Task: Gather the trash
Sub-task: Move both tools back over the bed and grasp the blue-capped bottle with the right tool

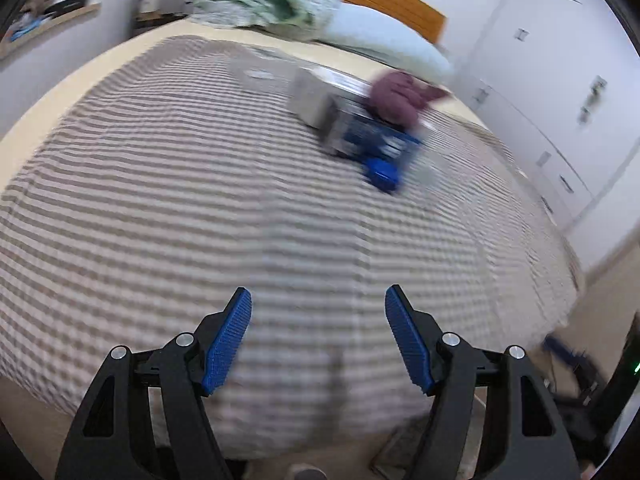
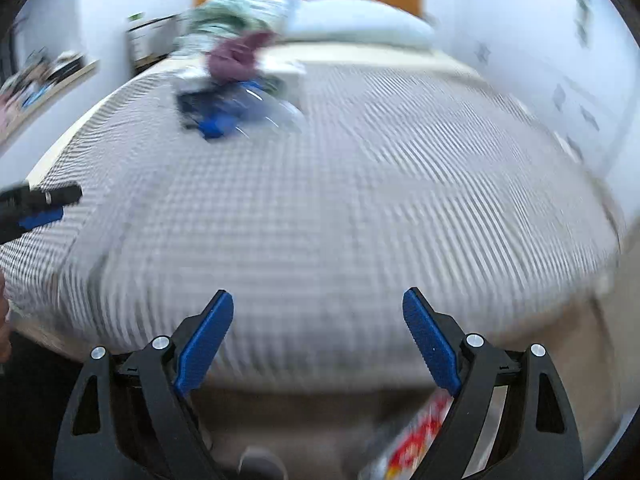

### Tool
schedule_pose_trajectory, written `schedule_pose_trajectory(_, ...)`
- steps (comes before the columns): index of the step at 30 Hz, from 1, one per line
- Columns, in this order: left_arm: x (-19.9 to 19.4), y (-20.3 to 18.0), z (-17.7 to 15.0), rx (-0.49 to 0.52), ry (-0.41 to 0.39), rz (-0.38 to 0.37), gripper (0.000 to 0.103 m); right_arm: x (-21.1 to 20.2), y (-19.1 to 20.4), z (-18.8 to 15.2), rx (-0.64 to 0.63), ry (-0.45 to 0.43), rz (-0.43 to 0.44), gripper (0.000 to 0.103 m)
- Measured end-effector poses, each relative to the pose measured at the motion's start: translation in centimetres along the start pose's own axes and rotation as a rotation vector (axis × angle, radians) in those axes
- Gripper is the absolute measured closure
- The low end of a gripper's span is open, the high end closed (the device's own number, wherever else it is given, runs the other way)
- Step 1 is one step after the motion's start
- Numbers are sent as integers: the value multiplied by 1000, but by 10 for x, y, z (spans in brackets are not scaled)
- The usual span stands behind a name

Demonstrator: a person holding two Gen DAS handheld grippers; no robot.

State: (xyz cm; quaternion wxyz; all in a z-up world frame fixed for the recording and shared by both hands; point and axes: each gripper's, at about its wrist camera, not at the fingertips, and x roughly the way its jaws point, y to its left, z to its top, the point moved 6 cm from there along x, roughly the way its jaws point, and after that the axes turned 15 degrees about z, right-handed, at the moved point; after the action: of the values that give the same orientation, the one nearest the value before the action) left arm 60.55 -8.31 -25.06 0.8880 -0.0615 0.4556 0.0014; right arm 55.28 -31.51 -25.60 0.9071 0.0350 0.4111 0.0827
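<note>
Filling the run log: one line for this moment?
left gripper open, empty | right gripper open, empty | trash pile on bed, untouched

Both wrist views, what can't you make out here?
- Pile on the bed: motion blur in both views; a purple cloth and blue items show, nothing more exact.
- Red-and-white packet on the floor: right wrist view, blurred, partly behind the right gripper.
- Shelf clutter: too small.
</note>
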Motion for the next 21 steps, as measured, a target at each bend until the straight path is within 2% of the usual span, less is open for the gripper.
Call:
schedule_pose_trajectory(3, 14, 23, 13, -8, 0, 43, 36, 40, 17, 57, -65, -37, 7, 20)
schedule_pose_trajectory(6, 23, 36, 28, 35, -14, 79, 36, 83, 16, 105, -70, -53, -16, 20)
schedule_pose_trajectory(8, 30, 33, 39, 79, -31, 90, 36, 108, 13, 126, -73, -53, -36, 20)
schedule_pose_trajectory(9, 32, 30, 43, 94, -36, 92, 36, 121, 13, 133, -72, -45, -41, 24)
schedule_pose_trajectory(10, 36, 24, 48, 114, -40, 91, 36, 129, 10, 138, -63, -41, -36, 53)
schedule_pose_trajectory(12, 44, 6, 59, 153, -43, 75, 29, 142, -3, 140, -3, -6, -11, 87)
schedule_pose_trajectory(13, 50, -8, 66, 173, -43, 65, 26, 139, -17, 135, 59, -10, -3, 96)
schedule_pose_trajectory(14, 54, -20, 68, 181, -39, 49, 26, 132, -28, 129, 107, -30, 20, 100)
schedule_pose_trajectory(16, 66, -47, 76, 195, 1, 1, 26, 119, -46, 119, 155, -52, 45, 100)
schedule_pose_trajectory(18, 79, -79, 82, 206, 35, -48, 26, 94, -73, 101, 220, -84, 5, 101)
schedule_pose_trajectory(21, 98, -110, 93, 224, 52, -37, 26, 61, -101, 70, 307, -109, 18, 101)
